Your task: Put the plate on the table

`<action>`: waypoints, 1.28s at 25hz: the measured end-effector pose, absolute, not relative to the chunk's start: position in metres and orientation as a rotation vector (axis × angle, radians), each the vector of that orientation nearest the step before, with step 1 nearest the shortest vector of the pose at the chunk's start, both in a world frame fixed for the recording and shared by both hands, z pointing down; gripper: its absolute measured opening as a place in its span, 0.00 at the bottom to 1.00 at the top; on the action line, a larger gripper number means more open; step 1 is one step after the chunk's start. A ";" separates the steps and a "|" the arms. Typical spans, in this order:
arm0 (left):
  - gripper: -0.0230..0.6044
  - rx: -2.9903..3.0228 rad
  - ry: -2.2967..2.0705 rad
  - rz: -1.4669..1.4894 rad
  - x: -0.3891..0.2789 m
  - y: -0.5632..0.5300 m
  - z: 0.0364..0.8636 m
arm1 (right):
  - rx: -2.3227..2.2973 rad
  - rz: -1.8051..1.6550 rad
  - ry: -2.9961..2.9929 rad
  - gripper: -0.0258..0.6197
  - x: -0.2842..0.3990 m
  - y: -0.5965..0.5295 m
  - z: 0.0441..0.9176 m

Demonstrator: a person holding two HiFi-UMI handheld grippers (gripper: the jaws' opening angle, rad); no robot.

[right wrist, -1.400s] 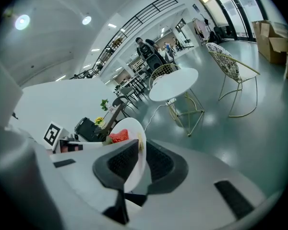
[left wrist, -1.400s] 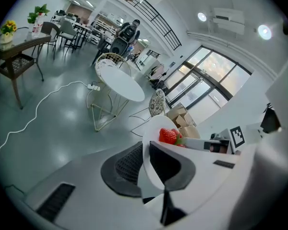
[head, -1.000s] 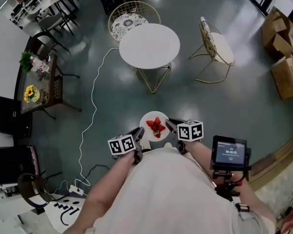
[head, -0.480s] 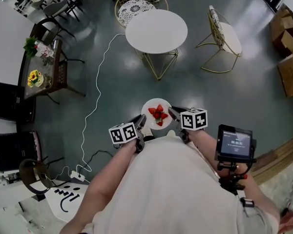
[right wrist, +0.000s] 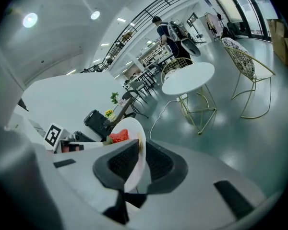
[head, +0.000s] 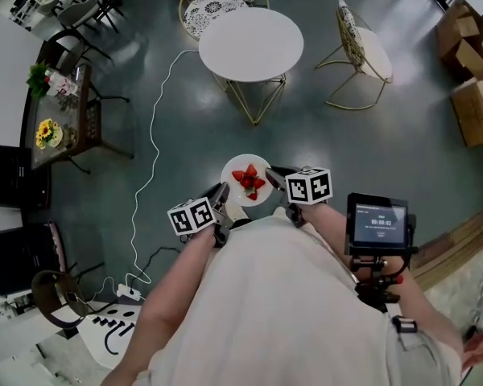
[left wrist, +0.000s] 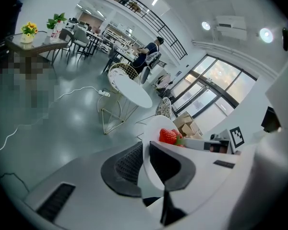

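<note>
From the head view, the white plate (head: 243, 191) with strawberries (head: 248, 178) hangs in the air before the person, well apart from the round white counter (head: 251, 44). The left claw (head: 222, 197) and the right claw (head: 275, 178) hold it on opposite rims. The floor between is open, but a white cable (head: 149, 175) lies at the left and could catch a foot.

In the left gripper view, the jaws pinch the thin rim only. If one claw tilts, I think the fruit rolls off.

The right gripper view shows the same narrow pinch, and a wire chair (right wrist: 247, 73) stands beside the counter.
</note>
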State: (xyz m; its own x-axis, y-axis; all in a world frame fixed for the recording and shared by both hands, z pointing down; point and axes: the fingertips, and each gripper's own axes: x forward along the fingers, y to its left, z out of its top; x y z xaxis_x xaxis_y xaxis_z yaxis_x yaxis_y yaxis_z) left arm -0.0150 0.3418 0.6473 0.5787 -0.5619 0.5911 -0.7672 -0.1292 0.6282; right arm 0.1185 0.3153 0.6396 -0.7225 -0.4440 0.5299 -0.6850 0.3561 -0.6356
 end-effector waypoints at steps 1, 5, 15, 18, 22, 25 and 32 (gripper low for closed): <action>0.11 1.810 -1.088 0.254 -0.017 0.340 0.646 | 1.004 1.296 -2.352 0.12 0.116 0.314 0.640; 0.11 1.801 -1.077 0.244 -0.030 0.334 0.649 | 1.002 1.289 -2.331 0.12 0.102 0.308 0.643; 0.11 1.800 -1.070 0.230 -0.092 0.298 0.650 | 1.000 1.290 -2.322 0.12 0.040 0.272 0.643; 0.11 1.800 -1.073 0.222 -0.110 0.289 0.651 | 0.997 1.283 -2.315 0.12 0.022 0.263 0.645; 0.11 1.800 -1.079 0.216 -0.137 0.278 0.650 | 0.990 1.276 -2.316 0.12 -0.004 0.252 0.644; 0.11 1.796 -1.084 0.208 -0.156 0.271 0.651 | 0.978 1.276 -2.321 0.12 -0.025 0.243 0.644; 0.11 1.796 -1.094 0.182 -0.194 0.260 0.652 | 0.973 1.279 -2.332 0.12 -0.064 0.230 0.643</action>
State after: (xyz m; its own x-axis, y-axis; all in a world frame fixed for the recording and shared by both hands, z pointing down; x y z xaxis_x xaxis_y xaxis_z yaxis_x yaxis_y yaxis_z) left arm -0.1941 0.2605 0.6521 0.5822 -0.5932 0.5560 -0.7416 -0.1072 0.6622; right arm -0.0638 0.2302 0.6428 -0.7220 -0.4145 0.5540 -0.6900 0.3713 -0.6213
